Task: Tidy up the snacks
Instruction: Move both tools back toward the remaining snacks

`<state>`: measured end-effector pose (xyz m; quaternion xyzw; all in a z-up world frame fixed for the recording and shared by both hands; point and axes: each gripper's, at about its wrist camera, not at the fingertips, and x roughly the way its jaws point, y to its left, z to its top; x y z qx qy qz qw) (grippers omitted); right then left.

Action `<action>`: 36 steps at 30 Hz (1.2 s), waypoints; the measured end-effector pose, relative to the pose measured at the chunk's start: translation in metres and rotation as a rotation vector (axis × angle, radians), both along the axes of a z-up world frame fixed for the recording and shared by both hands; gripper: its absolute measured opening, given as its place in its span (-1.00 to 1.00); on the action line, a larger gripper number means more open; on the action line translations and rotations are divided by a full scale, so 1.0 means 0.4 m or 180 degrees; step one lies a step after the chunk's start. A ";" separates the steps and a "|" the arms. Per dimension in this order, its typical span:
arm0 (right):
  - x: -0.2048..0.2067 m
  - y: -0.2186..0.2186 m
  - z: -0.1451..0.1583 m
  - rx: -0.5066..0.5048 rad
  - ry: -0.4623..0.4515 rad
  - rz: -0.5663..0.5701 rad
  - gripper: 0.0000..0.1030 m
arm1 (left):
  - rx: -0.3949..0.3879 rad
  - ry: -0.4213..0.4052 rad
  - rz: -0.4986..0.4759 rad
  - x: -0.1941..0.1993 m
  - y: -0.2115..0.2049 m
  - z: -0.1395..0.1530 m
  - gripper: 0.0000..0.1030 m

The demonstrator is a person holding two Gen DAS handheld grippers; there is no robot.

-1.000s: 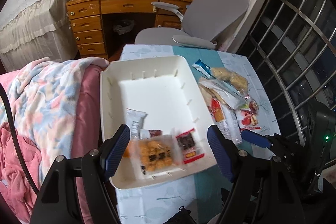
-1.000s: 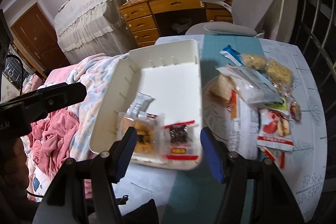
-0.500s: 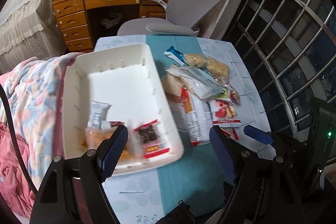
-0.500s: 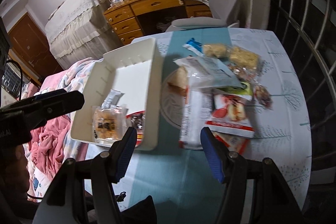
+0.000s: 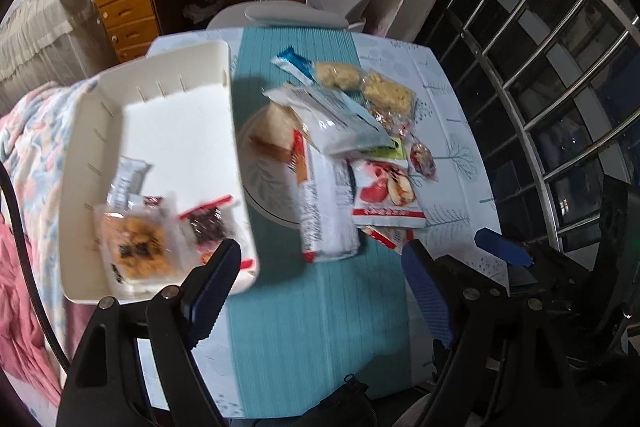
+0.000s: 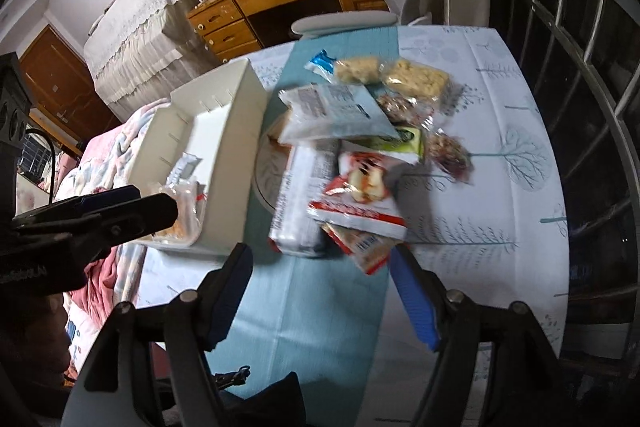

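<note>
Hovering over the near edge of the table (image 5: 452, 83), the left gripper (image 5: 320, 291) has its black jaws apart and opening wider, with nothing between the ribbed blue pads. The right gripper (image 6: 320, 295) beside it is likewise apart and opening, empty, just short of the snack pile. Under both runs a teal ribbed runner (image 5: 320, 327) laid over a pale cloth printed with thin trees. Just beyond the pads lies a long white crinkly packet (image 6: 296, 203), partly on a round white plate (image 5: 264, 187), and a glossy red-and-white packet with apple slices (image 5: 384, 195) overlaps a smaller one beneath it. Further back sit a clear flat pouch (image 6: 332, 111), two lumpy pale rice cakes in film (image 6: 416, 79) and a small blue wrapper (image 5: 292, 65). To the left stands a white plastic bin (image 5: 172, 131), rectangular with slotted walls, holding a golden cracker pack (image 5: 136, 247) and a dark red-edged sachet (image 5: 206, 225). A fleecy pastel blanket (image 5: 28, 131) lies beside it.
</note>
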<state>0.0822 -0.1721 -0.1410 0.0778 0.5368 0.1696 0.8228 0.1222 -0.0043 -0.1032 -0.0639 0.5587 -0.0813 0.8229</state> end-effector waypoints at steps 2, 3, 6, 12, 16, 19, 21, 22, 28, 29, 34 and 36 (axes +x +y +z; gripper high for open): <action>0.003 -0.018 -0.015 0.0004 0.0054 0.0042 0.39 | -0.0001 0.0053 0.0024 0.005 -0.023 -0.016 0.58; 0.005 -0.024 -0.019 0.0002 0.0072 0.0058 0.39 | 0.0004 0.0078 0.0034 0.009 -0.031 -0.024 0.58; 0.010 -0.042 -0.039 -0.0036 0.0104 0.0115 0.39 | 0.0025 0.0192 0.0076 0.028 -0.056 -0.047 0.61; 0.014 -0.053 -0.079 -0.0105 0.0043 0.0251 0.39 | 0.0029 0.0437 0.0153 0.094 -0.085 -0.077 0.67; 0.008 -0.045 -0.100 -0.0206 -0.0040 0.0296 0.39 | 0.0030 0.0618 0.0183 0.147 -0.106 -0.094 0.68; -0.003 -0.035 -0.119 -0.0287 -0.0179 0.0359 0.39 | 0.0024 0.0745 0.0201 0.182 -0.123 -0.112 0.68; -0.011 -0.024 -0.135 -0.0385 -0.0303 0.0454 0.39 | 0.0034 0.0825 0.0199 0.205 -0.136 -0.129 0.68; -0.014 -0.019 -0.140 -0.0416 -0.0365 0.0513 0.39 | 0.0039 0.0856 0.0195 0.214 -0.142 -0.138 0.69; -0.017 -0.010 -0.187 -0.0541 -0.0690 0.0725 0.38 | 0.0089 0.1016 0.0188 0.274 -0.182 -0.206 0.70; -0.017 -0.009 -0.196 -0.0564 -0.0726 0.0744 0.38 | 0.0094 0.1037 0.0181 0.283 -0.190 -0.218 0.70; -0.015 -0.001 -0.239 -0.0597 -0.0792 0.0894 0.38 | 0.0142 0.1148 0.0178 0.316 -0.229 -0.270 0.70; -0.013 0.006 -0.253 -0.0651 -0.0839 0.0965 0.37 | 0.0151 0.1236 0.0189 0.322 -0.238 -0.295 0.70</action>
